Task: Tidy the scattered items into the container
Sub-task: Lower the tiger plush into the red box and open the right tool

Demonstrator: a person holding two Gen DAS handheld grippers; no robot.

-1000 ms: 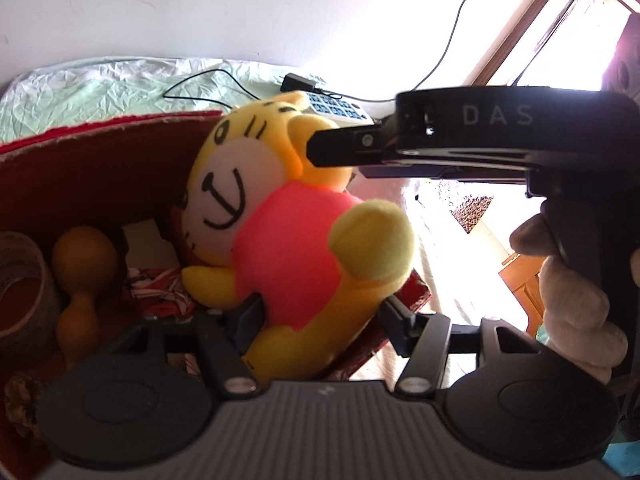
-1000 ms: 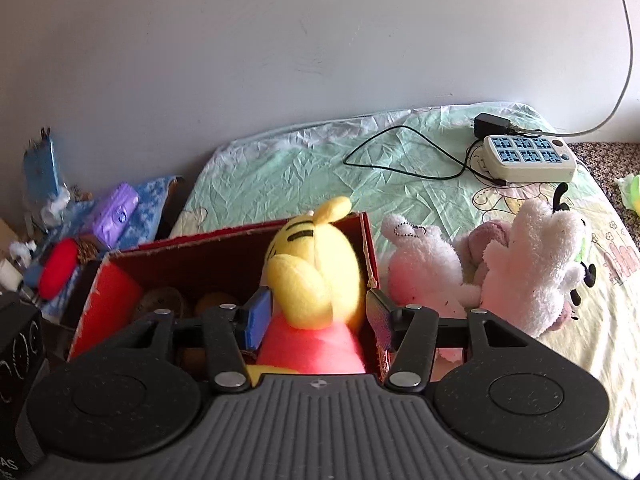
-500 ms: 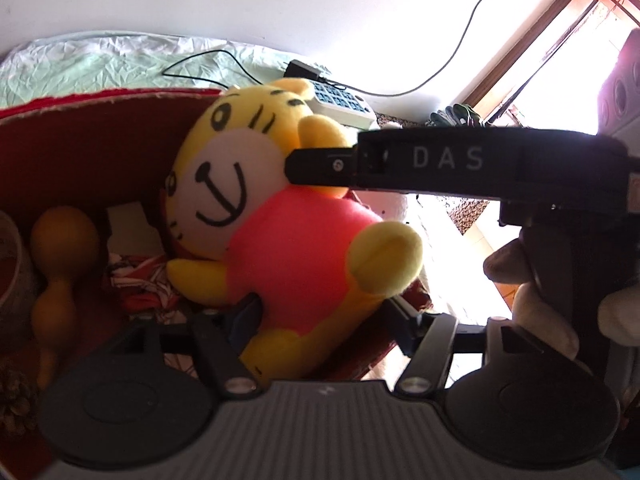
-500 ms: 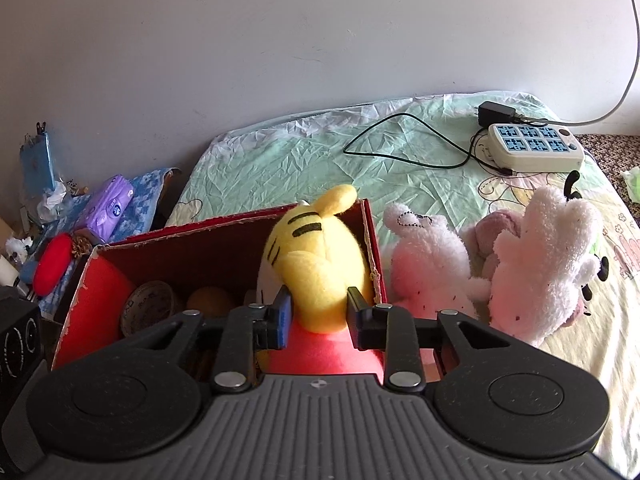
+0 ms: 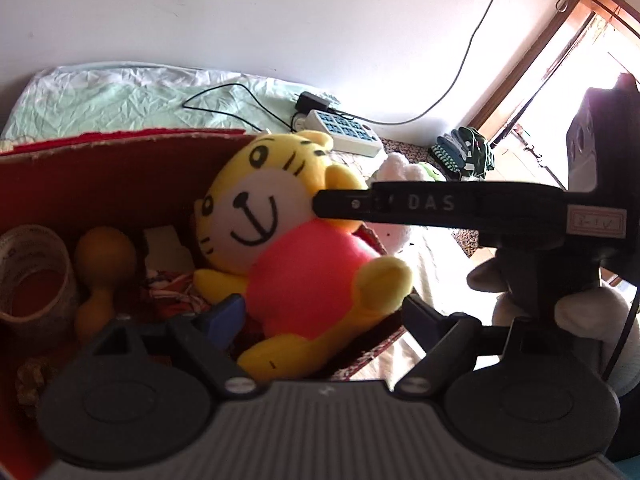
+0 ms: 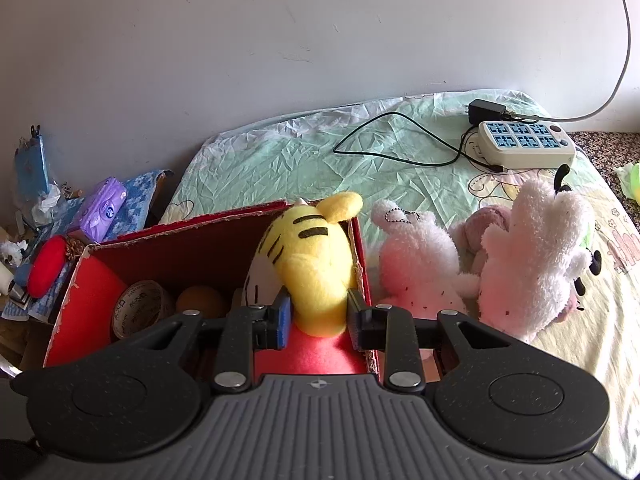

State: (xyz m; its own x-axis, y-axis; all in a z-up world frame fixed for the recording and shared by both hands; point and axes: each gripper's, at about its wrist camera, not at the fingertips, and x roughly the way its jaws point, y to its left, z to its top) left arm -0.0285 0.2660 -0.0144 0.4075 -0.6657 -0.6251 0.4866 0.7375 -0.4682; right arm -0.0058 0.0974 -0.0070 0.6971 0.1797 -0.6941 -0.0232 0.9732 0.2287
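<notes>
The yellow tiger plush (image 6: pixel 316 268) sits inside the red box (image 6: pixel 192 244) at its right end, beside a tape roll (image 6: pixel 140 308). The right gripper (image 6: pixel 316 320) pinches the plush's head between its fingers. The left gripper (image 5: pixel 320 312) has just been opening, and its fingers stand spread on both sides of the plush's legs without pressing them.

The tiger (image 5: pixel 296 256) is soft plush, its pink belly smooth-napped. The box (image 6: pixel 192 248) is rough cardboard with frayed edges, red inside. The white toys (image 6: pixel 532 256) are shaggy fleece. The bed sheet (image 6: pixel 304 160) is thin, crinkled cloth. The power strip (image 6: pixel 524 145) is glossy plastic; the tape roll (image 5: pixel 28 264) shiny film.
</notes>
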